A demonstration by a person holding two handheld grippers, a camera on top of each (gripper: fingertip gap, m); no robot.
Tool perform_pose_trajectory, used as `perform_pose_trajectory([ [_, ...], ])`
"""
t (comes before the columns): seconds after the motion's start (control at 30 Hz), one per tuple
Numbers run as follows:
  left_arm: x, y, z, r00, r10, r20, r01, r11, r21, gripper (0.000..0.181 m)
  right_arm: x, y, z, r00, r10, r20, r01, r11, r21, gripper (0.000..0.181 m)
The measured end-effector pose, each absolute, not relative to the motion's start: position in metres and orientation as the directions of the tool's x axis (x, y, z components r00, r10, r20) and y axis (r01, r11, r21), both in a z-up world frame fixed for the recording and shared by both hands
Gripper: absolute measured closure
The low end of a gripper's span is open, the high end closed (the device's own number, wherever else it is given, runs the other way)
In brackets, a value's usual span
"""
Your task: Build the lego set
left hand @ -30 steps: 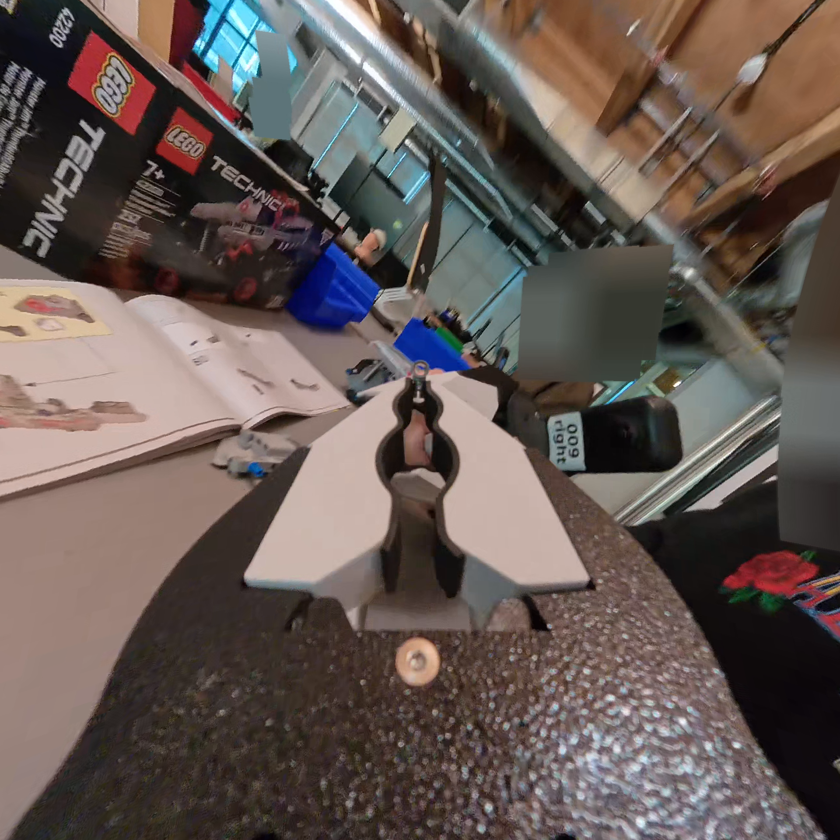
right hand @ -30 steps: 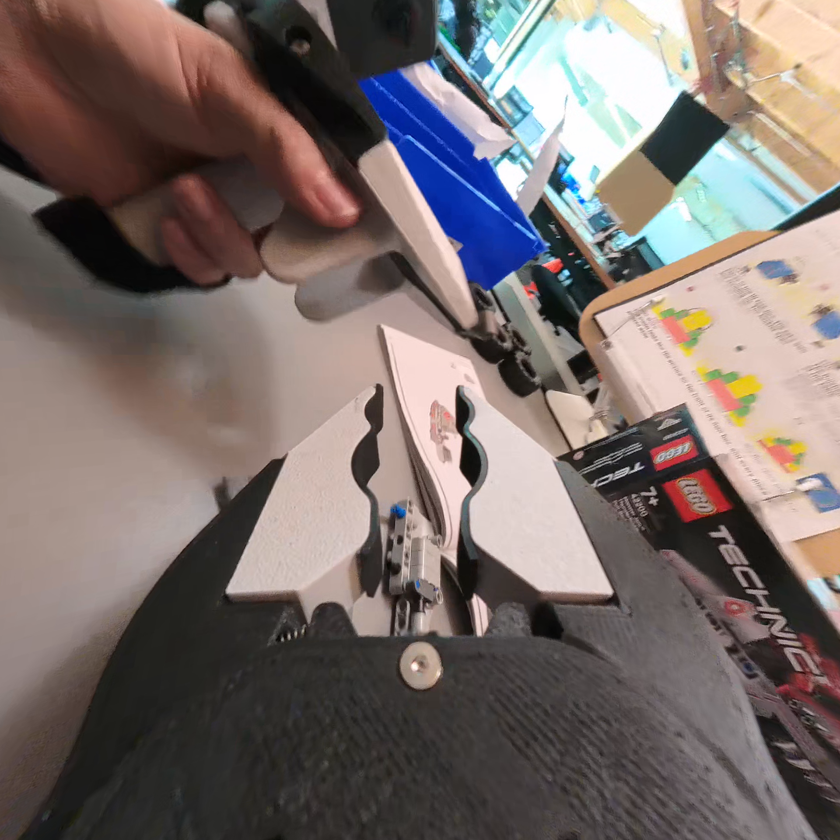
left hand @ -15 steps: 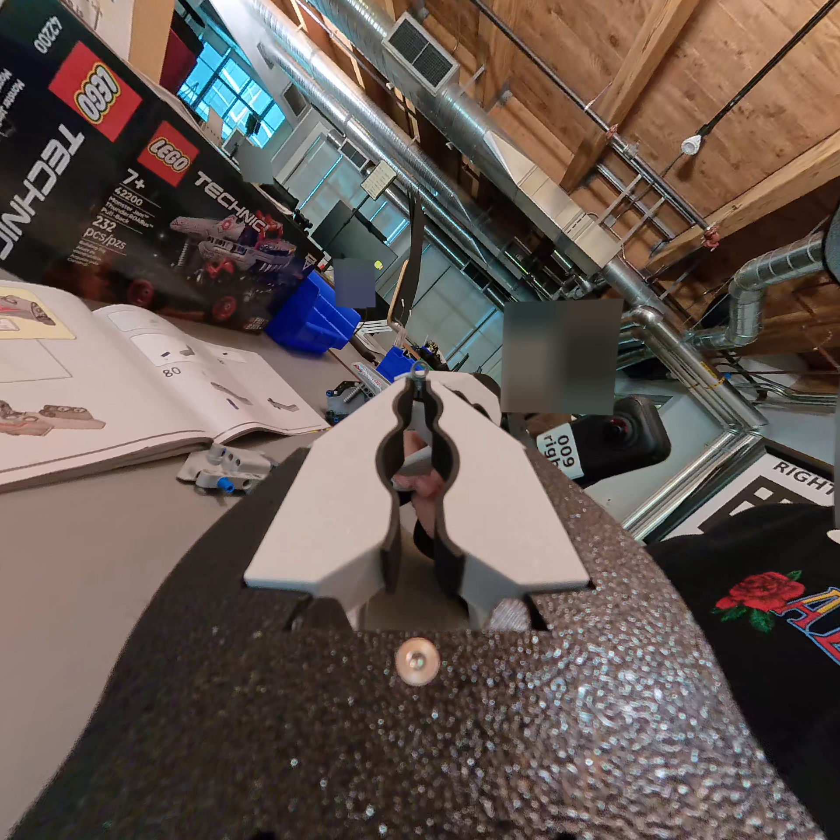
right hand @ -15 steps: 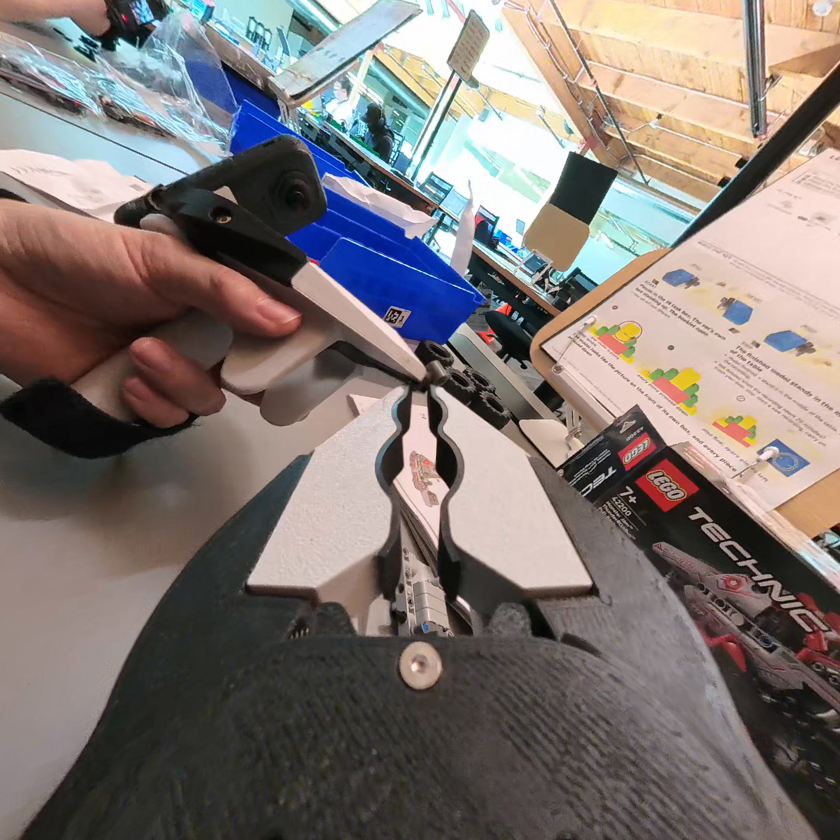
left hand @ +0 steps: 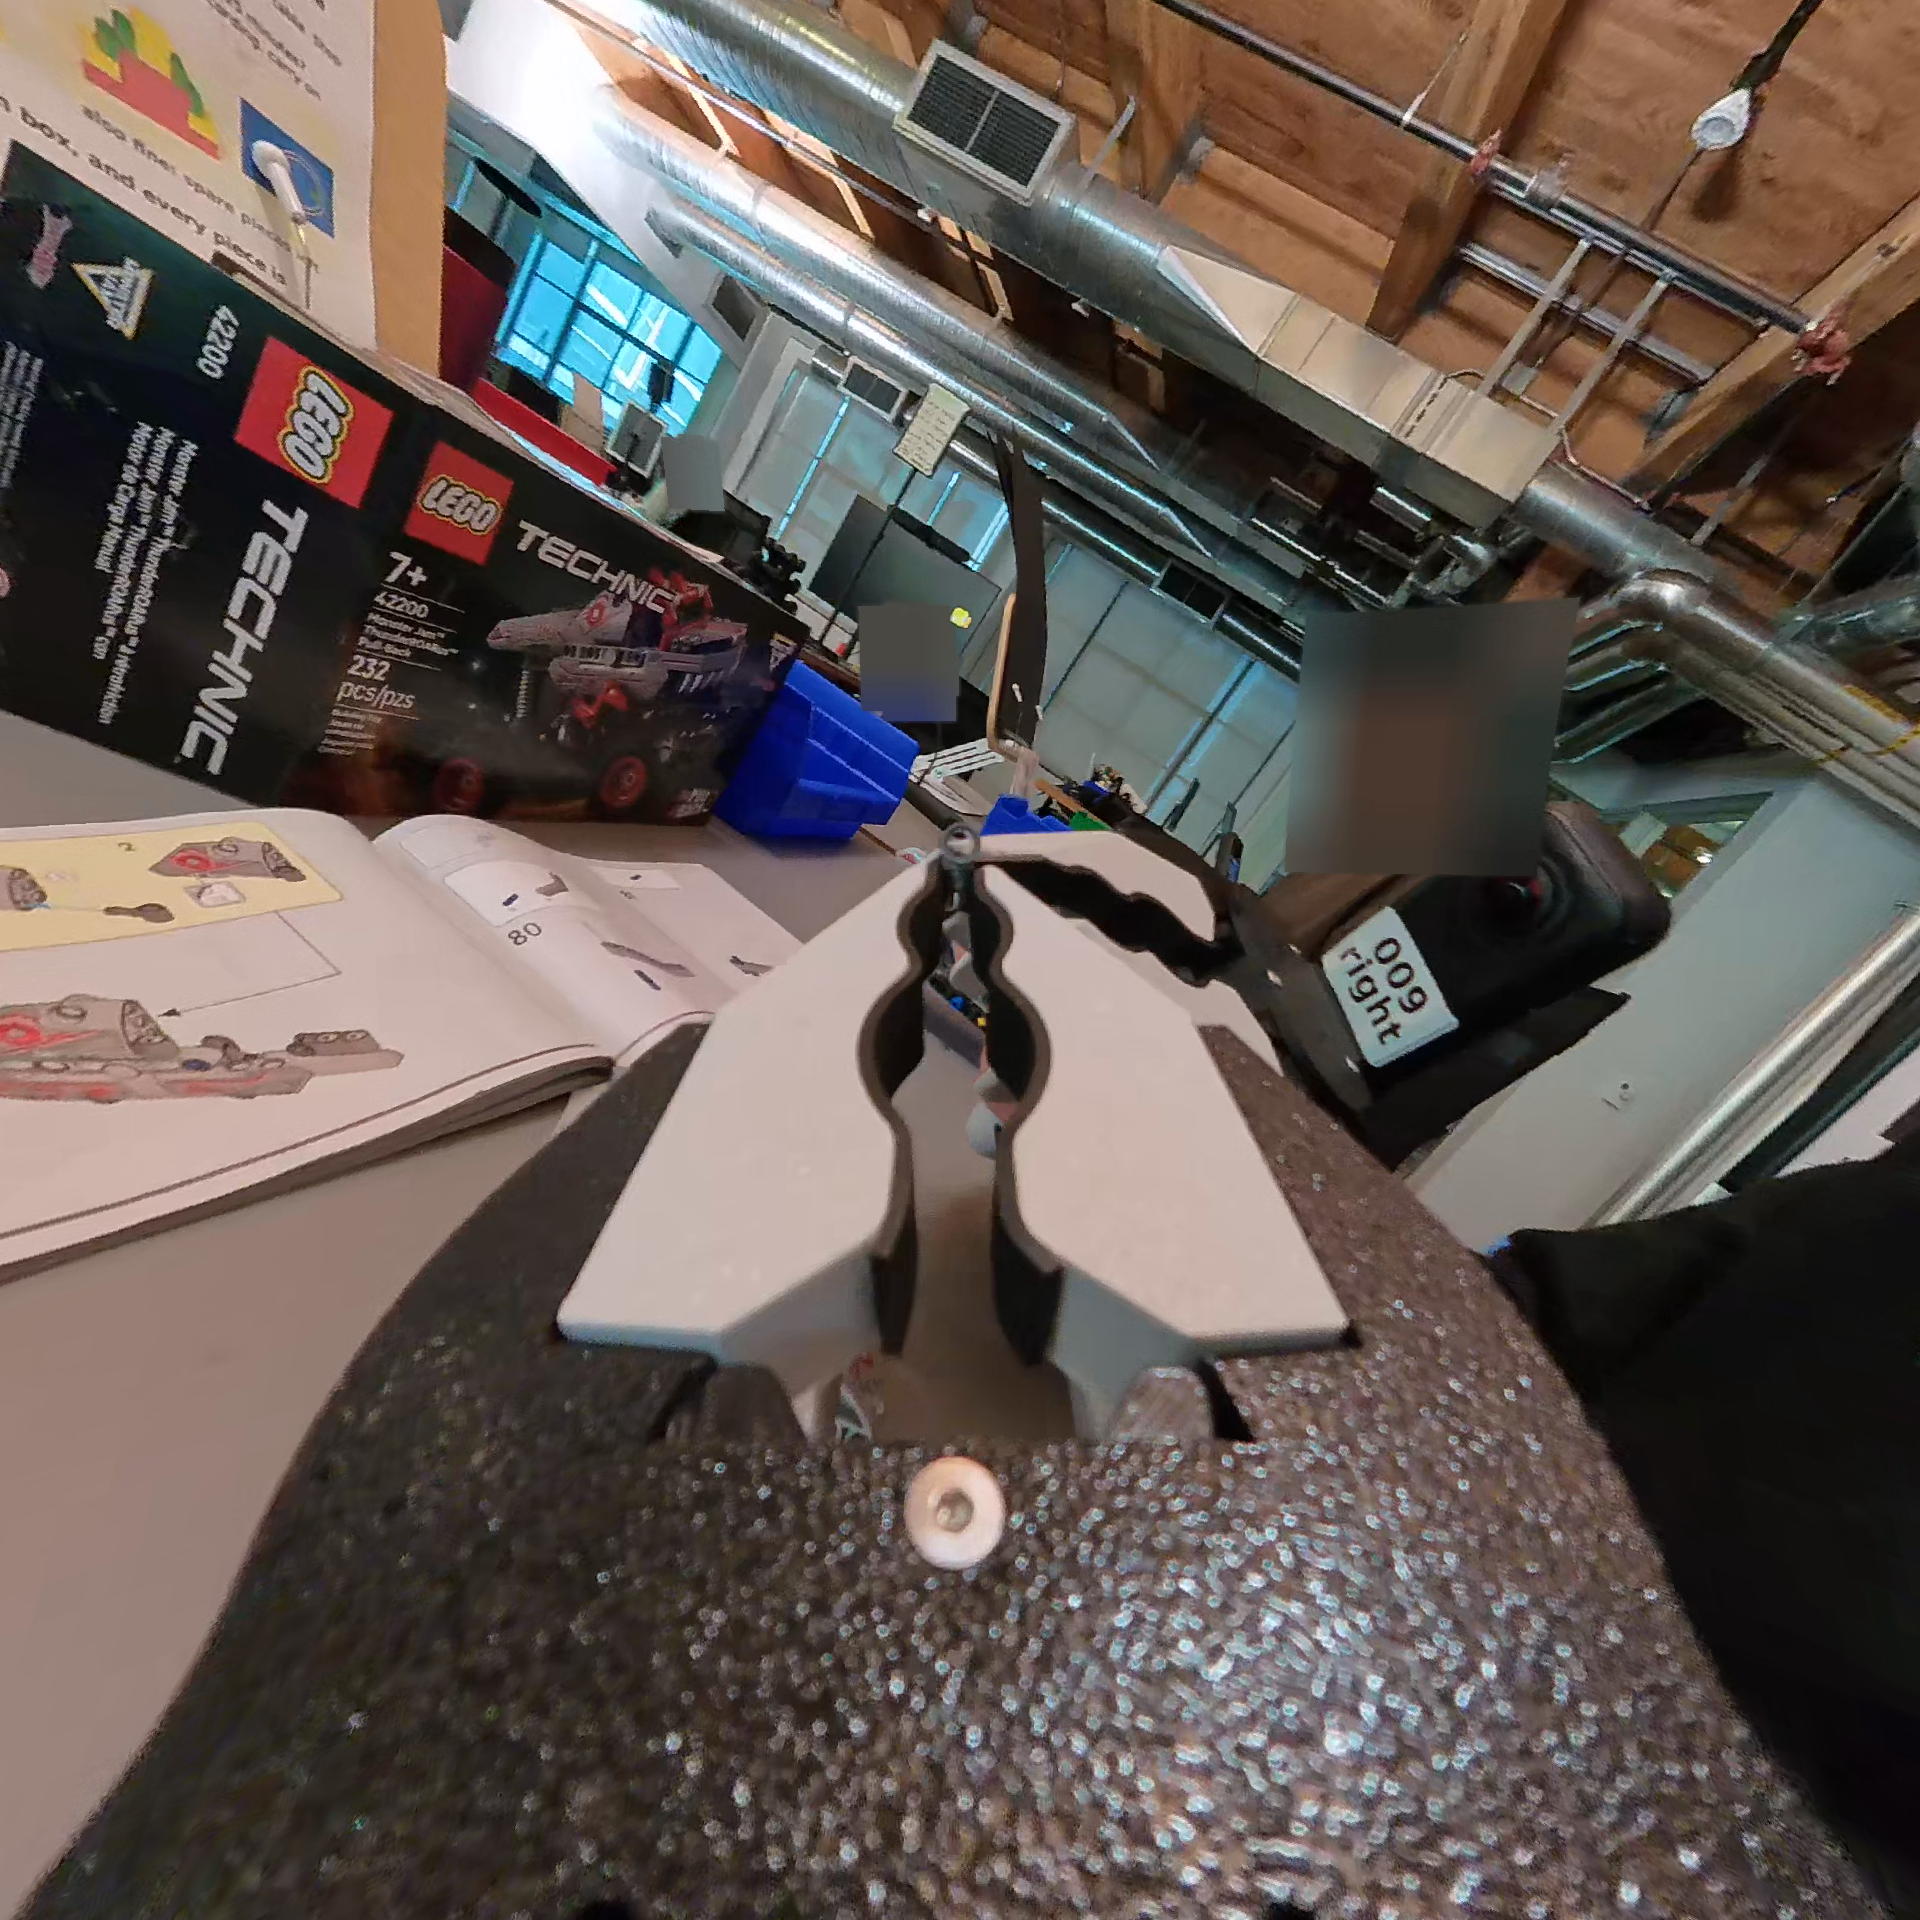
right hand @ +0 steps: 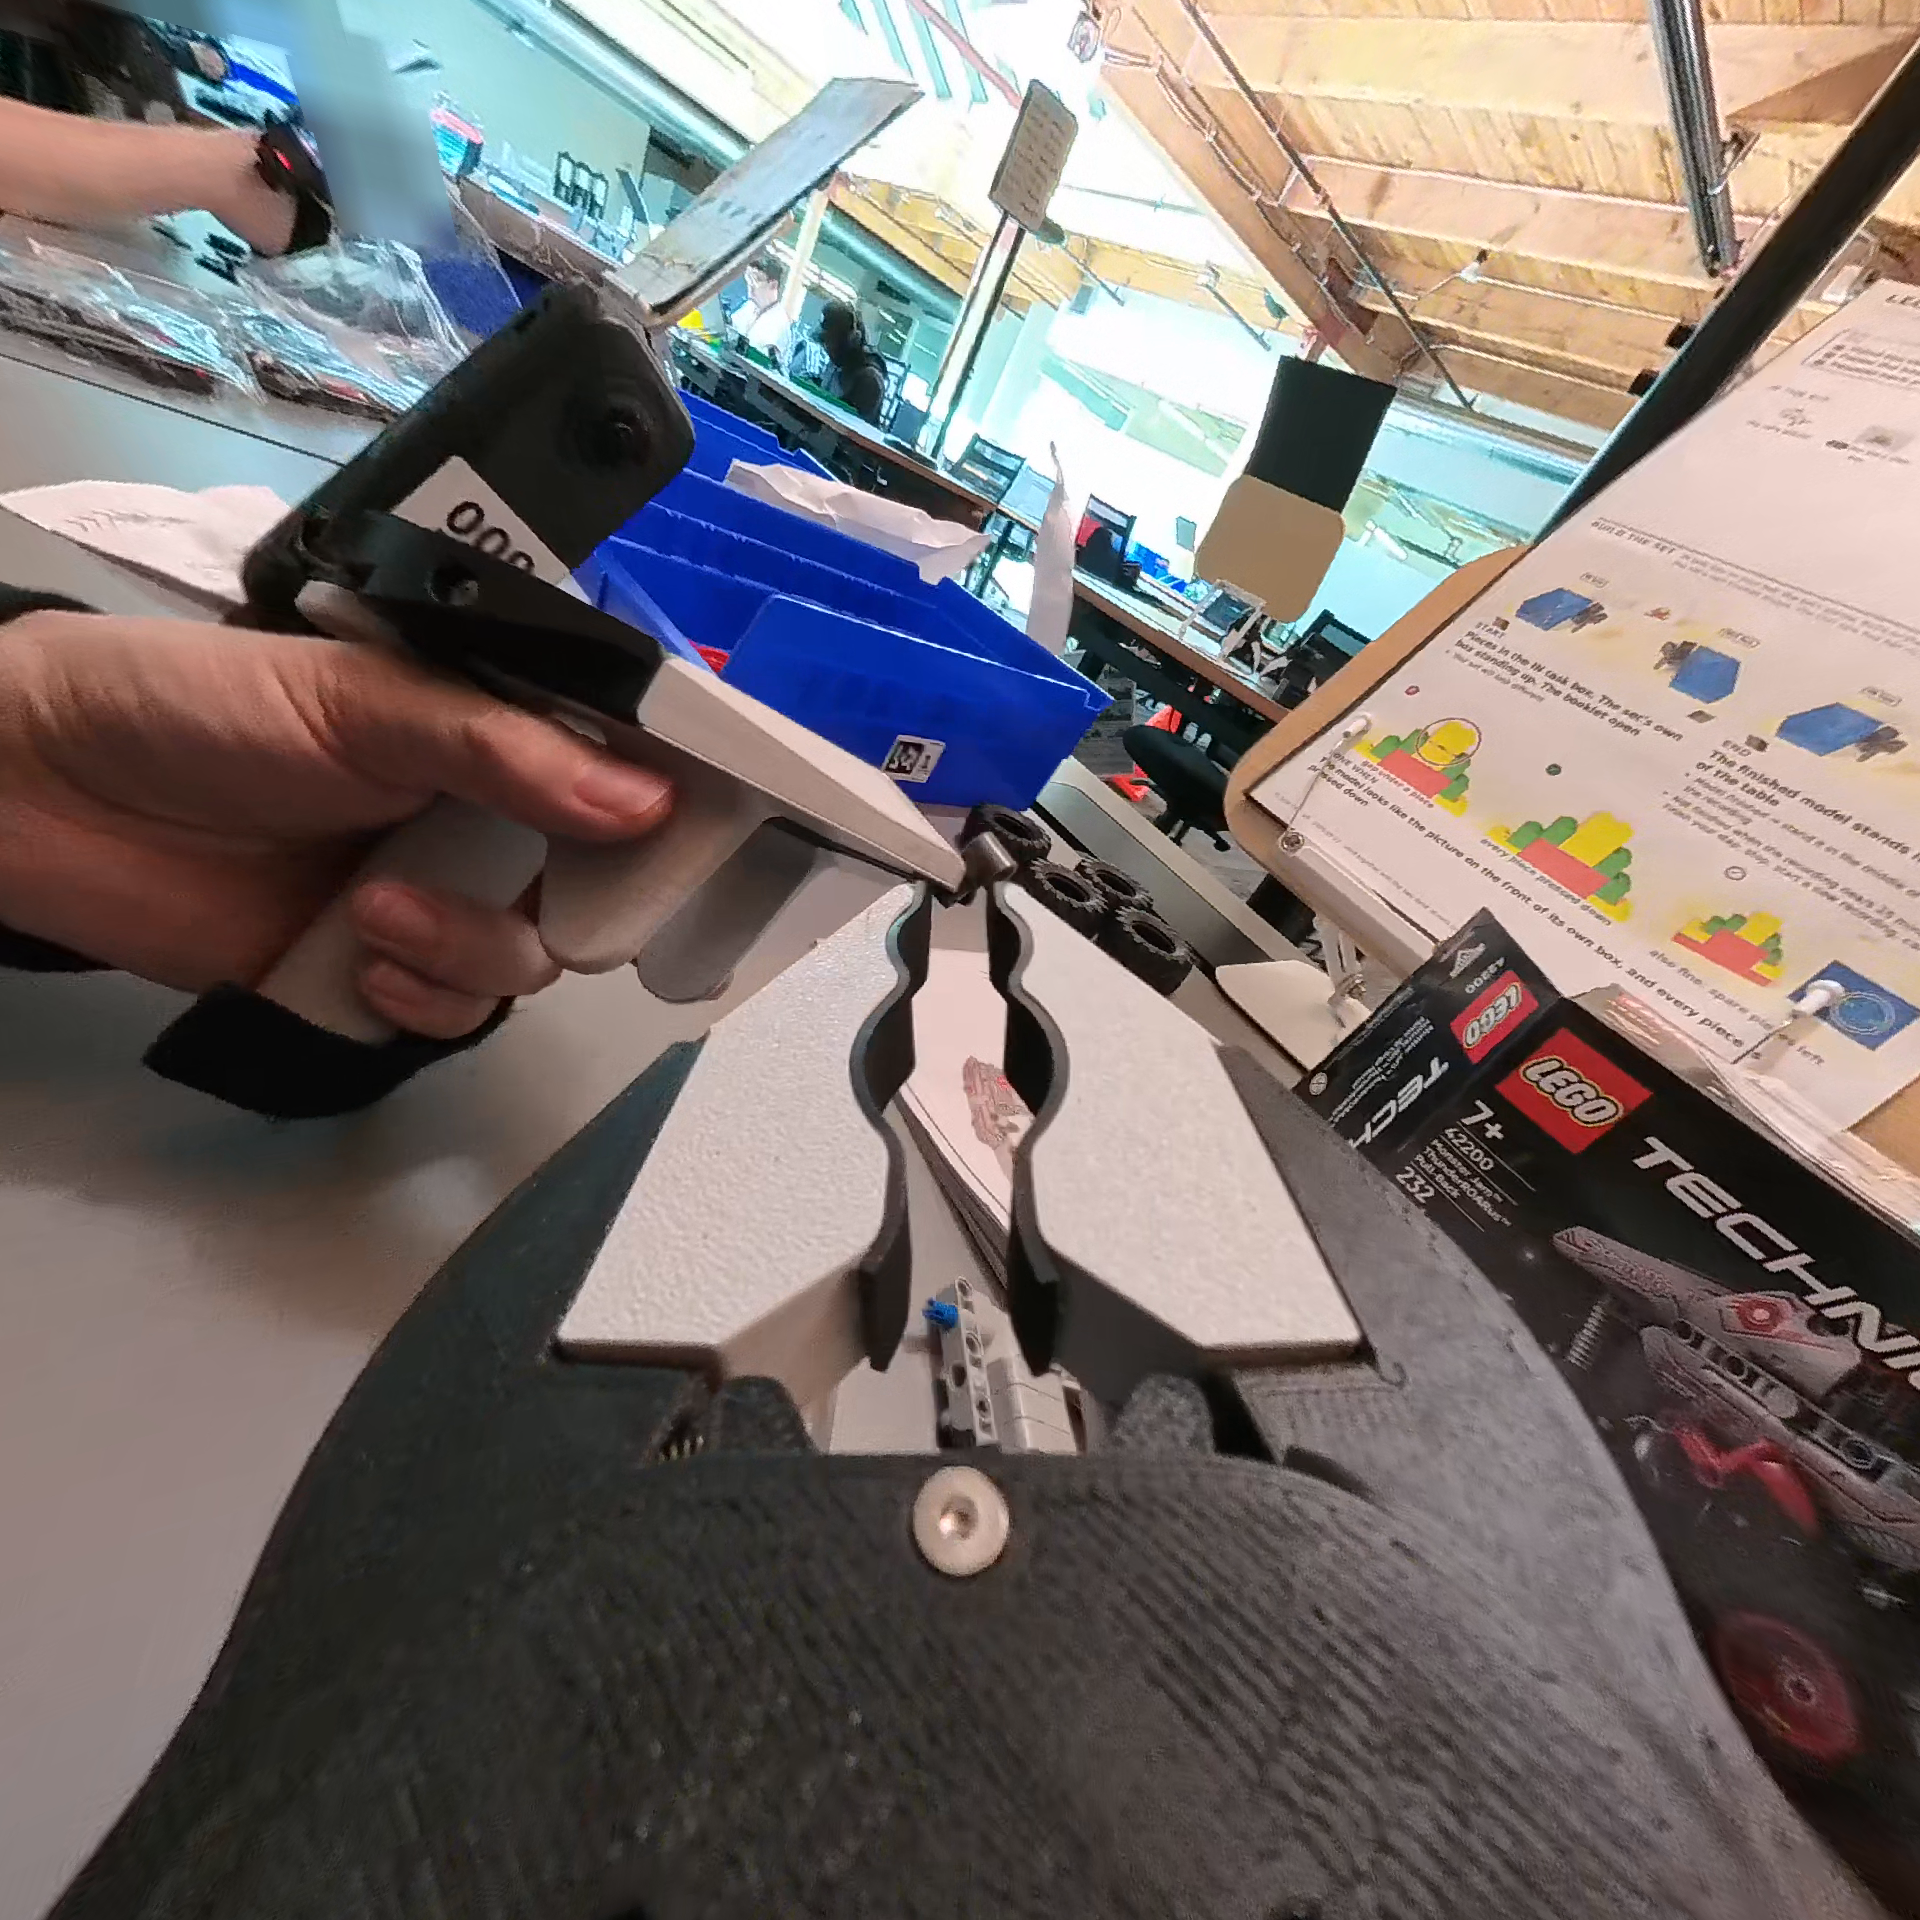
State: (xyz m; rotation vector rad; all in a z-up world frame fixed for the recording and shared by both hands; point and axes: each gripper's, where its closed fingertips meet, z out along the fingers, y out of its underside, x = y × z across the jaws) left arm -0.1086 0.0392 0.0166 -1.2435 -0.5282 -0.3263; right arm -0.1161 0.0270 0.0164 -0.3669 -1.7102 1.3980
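My left gripper (left hand: 958, 871) is shut on a small dark grey pin (left hand: 956, 840) that sticks out past its fingertips. In the right wrist view a hand (right hand: 260, 810) holds that gripper, and the pin (right hand: 987, 854) sits at its tip. My right gripper (right hand: 956, 891) meets it tip to tip. Its jaws are closed to a narrow gap with the pin between the tips. A grey lego subassembly with a blue pin (right hand: 977, 1371) lies on the table under my right gripper. The open instruction booklet (left hand: 312, 1018) lies to the left.
The black lego box (left hand: 364, 623) stands behind the booklet and shows at the right in the right wrist view (right hand: 1662, 1247). Blue bins (right hand: 883, 665), several black tyres (right hand: 1101, 894) and a board with printed instructions (right hand: 1662, 779) stand farther back. Plastic bags (right hand: 156, 332) lie far left. Only a small space, under 4 cm, lies between the two pairs of fingers.
My right gripper went from wide open to nearly shut and rose off the subassembly. The two gripper tips came together around the pin. The left gripper stayed shut.
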Motion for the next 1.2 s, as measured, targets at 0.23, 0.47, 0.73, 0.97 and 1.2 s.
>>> perform_pose_trajectory([
  [0.23, -0.109, 0.039, 0.018, 0.881, 0.112, 0.459, 0.418, 0.268, -0.868, 0.180, -0.116, 0.027, 0.014, -0.510, 0.669, 0.540, -0.321, 0.435, -0.841, 0.178],
  [0.47, -0.107, 0.036, 0.015, 0.895, 0.095, 0.436, 0.413, 0.195, -0.890, 0.179, -0.114, 0.031, 0.017, -0.460, 0.637, 0.619, -0.369, 0.496, -0.786, 0.181],
  [0.73, -0.102, 0.030, 0.001, 0.946, 0.078, 0.314, 0.317, -0.027, -0.948, 0.176, -0.110, 0.021, 0.002, -0.363, 0.435, 0.824, -0.435, 0.703, -0.562, 0.181],
  [0.97, -0.097, 0.022, -0.006, 0.912, 0.004, 0.411, 0.408, -0.131, -0.903, 0.171, -0.110, 0.020, -0.011, -0.268, 0.243, 0.932, -0.446, 0.826, -0.344, 0.181],
  [1.2, -0.104, 0.019, -0.026, 0.928, 0.073, 0.365, 0.372, -0.220, -0.902, 0.181, -0.107, 0.013, -0.016, -0.292, 0.230, 0.928, -0.461, 0.816, -0.348, 0.181],
])
